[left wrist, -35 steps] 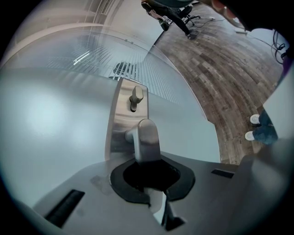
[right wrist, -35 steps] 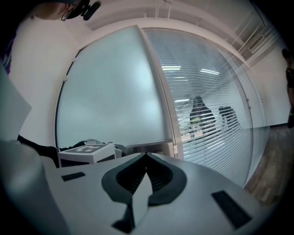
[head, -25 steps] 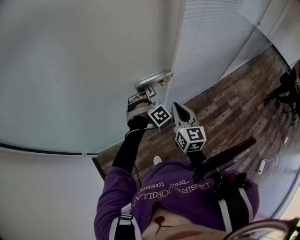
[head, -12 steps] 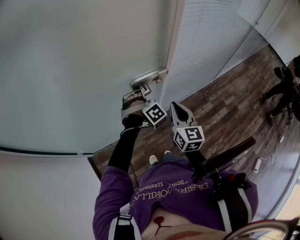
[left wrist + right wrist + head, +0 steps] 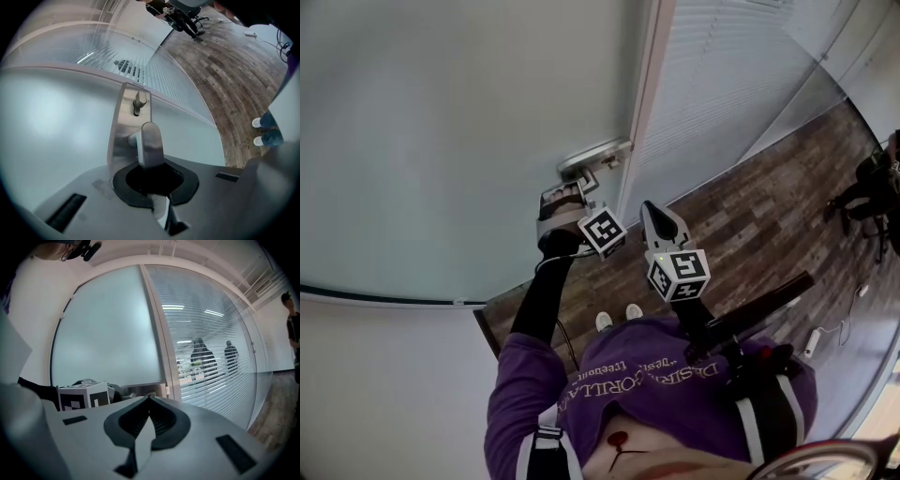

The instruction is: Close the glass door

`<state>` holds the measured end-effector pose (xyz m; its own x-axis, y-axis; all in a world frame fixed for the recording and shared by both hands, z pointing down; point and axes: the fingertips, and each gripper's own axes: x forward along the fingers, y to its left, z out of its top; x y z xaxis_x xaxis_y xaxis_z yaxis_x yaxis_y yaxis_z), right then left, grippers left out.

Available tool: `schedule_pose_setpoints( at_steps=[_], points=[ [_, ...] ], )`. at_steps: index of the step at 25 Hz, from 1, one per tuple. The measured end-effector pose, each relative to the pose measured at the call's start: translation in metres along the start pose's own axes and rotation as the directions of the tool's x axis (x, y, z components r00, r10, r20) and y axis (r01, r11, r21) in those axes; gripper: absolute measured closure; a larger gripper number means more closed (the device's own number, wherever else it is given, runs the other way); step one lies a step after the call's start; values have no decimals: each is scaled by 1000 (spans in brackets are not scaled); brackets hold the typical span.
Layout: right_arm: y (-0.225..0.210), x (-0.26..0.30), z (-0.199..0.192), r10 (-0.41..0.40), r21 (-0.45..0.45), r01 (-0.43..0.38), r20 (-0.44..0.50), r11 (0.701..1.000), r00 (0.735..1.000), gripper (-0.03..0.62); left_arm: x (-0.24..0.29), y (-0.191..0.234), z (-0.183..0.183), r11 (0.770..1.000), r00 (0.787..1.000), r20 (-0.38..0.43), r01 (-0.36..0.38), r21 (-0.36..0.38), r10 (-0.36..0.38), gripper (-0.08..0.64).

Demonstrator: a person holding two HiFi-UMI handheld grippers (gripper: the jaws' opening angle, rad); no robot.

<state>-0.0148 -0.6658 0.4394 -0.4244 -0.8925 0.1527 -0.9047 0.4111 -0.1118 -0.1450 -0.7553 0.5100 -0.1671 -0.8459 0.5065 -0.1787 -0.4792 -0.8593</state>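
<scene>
**A:** Which step is this?

**B:** I judge it the closing pull itself. The left gripper (image 5: pixel 152 177) has its jaws clenched on the lever of the door handle (image 5: pixel 149 143), which runs straight into the dark hollow between them.

**A:** And the glass door?

**B:** The frosted glass door (image 5: pixel 441 141) spreads to the left of the handle. The door's edge lies just right of the handle, close against the pale frame post (image 5: pixel 645 103). Whether the edge has met the post I cannot tell. Beyond the post, further right of the handle, is a fixed pane with blinds (image 5: pixel 722 84).

**A:** What about the other one?

**B:** The right gripper (image 5: pixel 149 401) hangs near the handle, below and to its right, touching nothing. Its jaws are pressed together with nothing between them.

**A:** What does the next move call for?

**B:** Probably a steady draw on the lever toward the post, keeping the lever from slipping out of the jaws until the door's edge seats. Only then should the left jaws let go. The right one need only stay out of the door's way.
</scene>
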Motion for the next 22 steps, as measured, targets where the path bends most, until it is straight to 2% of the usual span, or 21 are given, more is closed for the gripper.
schedule_pose_setpoints(
  at_steps=[7, 11, 15, 20, 22],
  points=[
    [-3, 4, -4, 7, 1, -7, 0, 1000, 1000, 603, 7, -2, -4, 1000, 1000, 1, -3, -5, 3, 555],
    [-4, 5, -3, 10, 4, -10, 4, 1000, 1000, 603, 8, 2, 0, 997, 999, 32, -18, -77, 21, 555],
    [-7, 8, -6, 15, 4, -15, 3, 1000, 1000, 603, 8, 2, -16, 1000, 999, -47, 2, -14, -3, 555],
    [-12, 13, -15, 19, 3, -18, -3, 1000, 1000, 603, 17, -5, -15, 1000, 999, -52, 2, -14, -3, 555],
    [-12, 14, -13, 23, 4, -23, -4, 1000, 1000, 603, 16, -3, -11, 999, 1000, -31, 0, -34, -1, 555]
  ],
)
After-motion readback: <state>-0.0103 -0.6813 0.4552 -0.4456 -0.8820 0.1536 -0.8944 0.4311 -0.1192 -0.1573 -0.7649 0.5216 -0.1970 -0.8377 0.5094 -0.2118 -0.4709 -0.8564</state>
